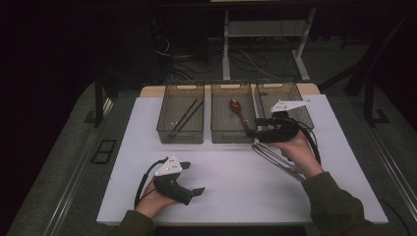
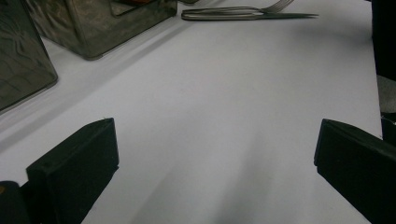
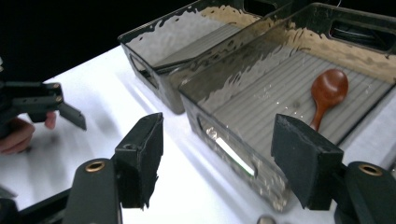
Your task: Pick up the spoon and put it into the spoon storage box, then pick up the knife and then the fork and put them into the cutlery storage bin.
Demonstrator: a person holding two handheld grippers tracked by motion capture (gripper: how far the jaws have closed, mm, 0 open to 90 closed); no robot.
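— Where's the right gripper (image 1: pixel 259 127) now?

— At the front edge of the middle smoked-plastic bin (image 1: pixel 232 132), jaws parted with nothing between them. From its own view, the near wall of that bin (image 3: pixel 243 158) sits in the gap and neither pad touches it.

— And the brown wooden spoon (image 1: pixel 239 114)?

— Lying inside the middle bin, bowl toward the far end, handle running back toward the gripper. The right gripper view shows it (image 3: pixel 328 93) flat on the ribbed floor, apart from the jaws.

— What's on the white surface (image 1: pixel 231 182)?

— A long silver metal fork (image 1: pixel 278 161), lying near the right hand, just in front of the bins. The left gripper view catches it (image 2: pixel 243 14) at the far side.

— The left gripper (image 1: pixel 194 191)?

— Resting low on the surface near the front edge, jaws spread wide and bare, well apart from everything.

— Other bins?

— The left smoked bin (image 1: pixel 180 132) holds a pair of dark chopsticks (image 1: pixel 187 114). The right smoked bin (image 1: pixel 275 86) sits behind the right gripper.
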